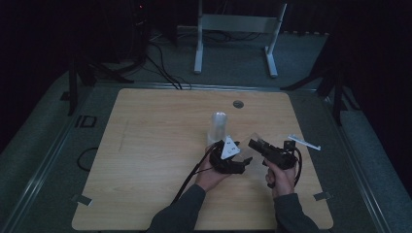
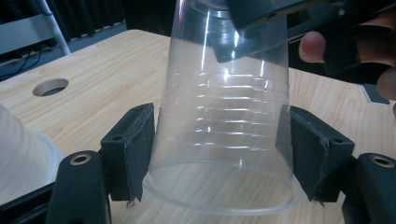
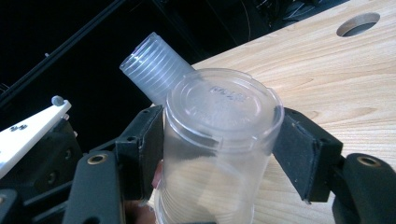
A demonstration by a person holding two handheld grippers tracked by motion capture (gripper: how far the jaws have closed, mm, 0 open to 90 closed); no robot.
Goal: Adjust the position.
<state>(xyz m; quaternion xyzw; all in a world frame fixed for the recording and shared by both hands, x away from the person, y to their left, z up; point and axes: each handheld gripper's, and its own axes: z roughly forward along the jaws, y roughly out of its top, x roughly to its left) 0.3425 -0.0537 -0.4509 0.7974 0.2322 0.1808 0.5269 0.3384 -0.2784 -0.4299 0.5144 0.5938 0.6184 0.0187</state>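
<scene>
In the high view, a light wooden table point(image 1: 155, 160) is seen in a dim room, with a round hole point(image 1: 238, 104) near its far edge. Two forearms come in from the bottom edge. The left gripper point(image 1: 243, 162) is held near the middle of the table, with a grey three-cornered plate on top, and the right gripper point(image 1: 253, 143) is held just beside it, on its right. Between the two grippers a clear plastic cup point(image 1: 249, 145) can be faintly made out. Just behind the left gripper a stack of clear cups point(image 1: 218, 127) stands upside down on the table. A small white strip point(image 1: 304, 141) lies on the table to the right, apart from the hands.

In the left gripper view, the clear plastic cup point(image 2: 224, 126) is seen upside down between the two black jaws of the left gripper point(image 2: 218, 156). The jaws are partly closed and both pads are pressed against the wall of the cup near its wide rim. The upper part of the cup is held by the other gripper point(image 2: 275, 18). The rim of the stack point(image 2: 21, 154) is seen at the left edge.

In the right gripper view, the closed bottom of the cup point(image 3: 219, 140) is seen between the jaws of the right gripper point(image 3: 218, 149). Both pads lie against the cup, so it is gripped there too. The stack of cups point(image 3: 156, 70) is seen behind it.
</scene>
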